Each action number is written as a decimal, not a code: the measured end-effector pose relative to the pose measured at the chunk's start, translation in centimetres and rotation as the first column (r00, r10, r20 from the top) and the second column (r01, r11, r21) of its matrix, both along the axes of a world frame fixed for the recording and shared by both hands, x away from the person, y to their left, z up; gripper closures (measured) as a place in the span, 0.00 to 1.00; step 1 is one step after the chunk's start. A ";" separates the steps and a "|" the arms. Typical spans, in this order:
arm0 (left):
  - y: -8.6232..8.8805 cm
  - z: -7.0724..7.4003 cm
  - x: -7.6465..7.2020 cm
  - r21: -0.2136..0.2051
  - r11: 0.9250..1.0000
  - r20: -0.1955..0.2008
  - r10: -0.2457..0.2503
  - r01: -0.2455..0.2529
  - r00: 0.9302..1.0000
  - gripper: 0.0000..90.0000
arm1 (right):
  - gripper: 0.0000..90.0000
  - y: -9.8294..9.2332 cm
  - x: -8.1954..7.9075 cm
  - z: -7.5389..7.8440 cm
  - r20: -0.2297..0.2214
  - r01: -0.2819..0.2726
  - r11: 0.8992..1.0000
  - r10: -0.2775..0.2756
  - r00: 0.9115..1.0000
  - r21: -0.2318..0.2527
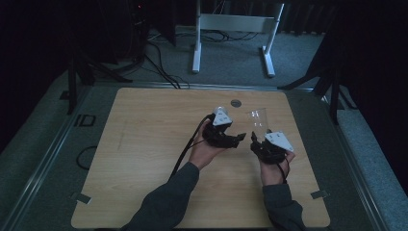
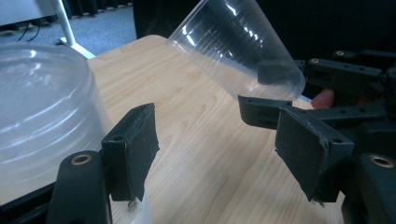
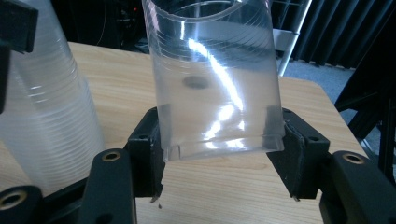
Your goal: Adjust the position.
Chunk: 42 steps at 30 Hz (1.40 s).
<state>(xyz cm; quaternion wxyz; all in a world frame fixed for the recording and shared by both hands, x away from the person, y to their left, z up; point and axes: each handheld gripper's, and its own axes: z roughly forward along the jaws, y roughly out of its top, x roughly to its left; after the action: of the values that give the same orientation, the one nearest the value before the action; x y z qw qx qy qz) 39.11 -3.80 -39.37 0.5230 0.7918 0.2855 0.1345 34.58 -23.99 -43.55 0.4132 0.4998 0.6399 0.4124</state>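
Evidently the work in hand is pulling single cups off a stack, and both hands are raised above the table (image 1: 144, 144) for it. The right gripper (image 3: 217, 154) is pinching the clear plastic cup (image 3: 215, 84) across its base, one pad on each side wall. Held that low, the cup keeps its mouth free and rises toward 12 o'clock in the right gripper view. In the high view the cup (image 1: 257, 120) stands at about 11 o'clock from the right hand (image 1: 273, 166), clear of the table, tilted slightly.

The left gripper (image 2: 217, 154) has its jaws drawn in toward each other with nothing caught between them; a strip of bare wood shows in the gap. Its tips point toward 3 o'clock in the high view, close to the right gripper's tips, likely so the two can pass or steady a cup between them.

The stack of nested cups (image 2: 42, 107), ribbed and milky, sits at 9 o'clock in the left gripper view, outside the left jaw; what supports it I cannot tell.

The single cup is empty: the table's dark round spot (image 1: 235, 103) shows straight through its wall. The stack holds only more cups, as far as can be seen
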 end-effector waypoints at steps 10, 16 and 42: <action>-0.6 0.6 0.8 -0.054 0.999 -0.036 0.008 -0.009 0.999 0.31 | 0.47 -0.1 -0.4 0.0 0.033 0.004 1.000 -0.005 0.999 0.017; -1.1 0.9 1.2 -0.094 0.995 -0.061 0.008 -0.014 0.998 0.31 | 0.47 -0.1 -0.6 -0.1 0.053 0.003 1.000 -0.005 0.999 0.024; -2.2 0.4 3.2 -0.270 0.963 -0.221 -0.051 -0.011 0.974 0.27 | 0.47 0.3 -1.2 -0.1 0.123 0.003 0.999 -0.007 0.992 0.036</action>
<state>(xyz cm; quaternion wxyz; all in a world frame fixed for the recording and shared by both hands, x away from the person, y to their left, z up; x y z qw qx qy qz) 42.27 -5.98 -38.93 0.5914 0.7261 0.3508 -0.0019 33.36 -23.71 -43.67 0.4438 0.4825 0.6044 0.4528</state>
